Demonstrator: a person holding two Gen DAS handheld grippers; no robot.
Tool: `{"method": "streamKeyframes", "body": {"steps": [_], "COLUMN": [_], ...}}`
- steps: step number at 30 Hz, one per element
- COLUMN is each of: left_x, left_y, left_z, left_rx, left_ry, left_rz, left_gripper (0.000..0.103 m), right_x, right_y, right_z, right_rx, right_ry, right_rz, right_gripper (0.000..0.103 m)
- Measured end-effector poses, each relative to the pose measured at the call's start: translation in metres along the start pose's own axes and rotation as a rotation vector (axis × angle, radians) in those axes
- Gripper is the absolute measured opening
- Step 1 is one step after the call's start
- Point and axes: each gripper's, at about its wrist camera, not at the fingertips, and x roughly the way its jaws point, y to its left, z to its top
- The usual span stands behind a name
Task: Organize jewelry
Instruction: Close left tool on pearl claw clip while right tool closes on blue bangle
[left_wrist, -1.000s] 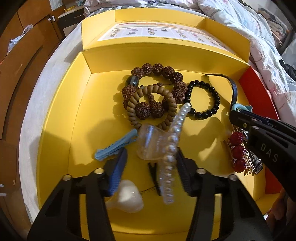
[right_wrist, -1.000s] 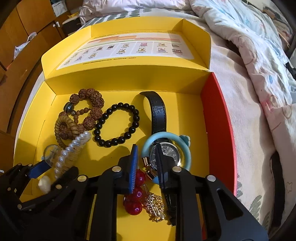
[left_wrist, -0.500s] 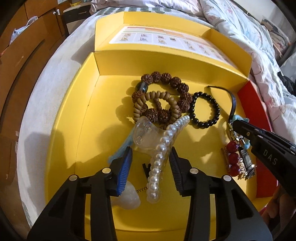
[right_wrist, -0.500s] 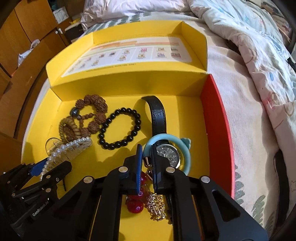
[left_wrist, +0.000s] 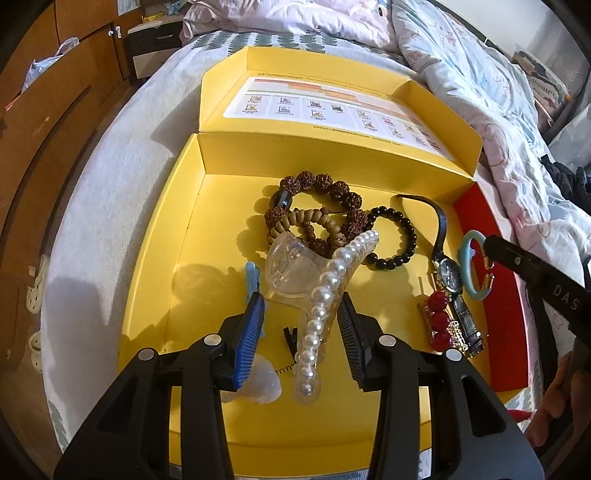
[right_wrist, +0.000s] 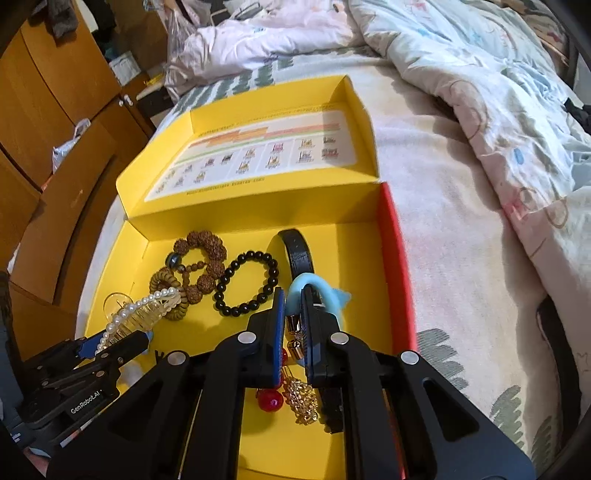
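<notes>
The left gripper (left_wrist: 301, 314) is clamping a pearl-edged clear hair claw (left_wrist: 321, 284) above the yellow box (left_wrist: 155, 258), jaws partly apart around it. The right gripper (right_wrist: 293, 314) is pinching, nearly shut, what looks like a clasp on the light-blue ring (right_wrist: 317, 288) (the watch (left_wrist: 452, 280) is lying beneath).

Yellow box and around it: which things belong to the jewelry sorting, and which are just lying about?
Job: pearl hair claw, black bead bracelet, watch, blue ring, yellow box.
Lying about: quilt, wooden cabinets.
</notes>
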Motion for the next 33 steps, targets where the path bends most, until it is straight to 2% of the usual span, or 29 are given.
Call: {"method": "streamKeyframes", "body": {"steps": [2, 9, 14, 17, 22, 25, 33], "left_x": [-0.004, -0.017, -0.021, -0.020, -0.019, -0.016, -0.014], "left_y": [0.000, 0.001, 0.002, 0.003, 0.003, 0.002, 0.000], "left_z": [-0.001, -0.004, -0.005, -0.005, -0.005, -0.005, -0.006], "left_rx": [0.000, 0.002, -0.003, -0.005, -0.008, -0.006, -0.002], "left_ry": [-0.008, -0.030, -0.033, -0.032, -0.031, -0.025, -0.016], "left_rz": [0.002, -0.004, -0.006, -0.007, -0.013, -0.015, -0.025], "left_gripper": [0.042, 0.042, 0.042, 0.042, 0.042, 0.042, 0.042], "right_x": [-0.007, -0.023, -0.006, 0.007, 0.030, 0.037, 0.045], "right_y": [-0.003, -0.007, 0.006, 0.018, 0.021, 0.021, 0.017], "right_z": [0.000, -0.003, -0.010, -0.013, -0.018, -0.019, -0.014], "right_rx": [0.005, 0.007, -0.047, -0.093, -0.082, -0.080, -0.071], "right_ry": [-0.015, -0.032, 0.025, 0.063, 0.123, 0.128, 0.122], "right_rz": [0.009, 0.029, 0.029, -0.002, -0.030, -0.065, -0.063], "right_gripper": [0.002, 0.002, 0.003, 0.011, 0.012, 0.013, 0.014]}}
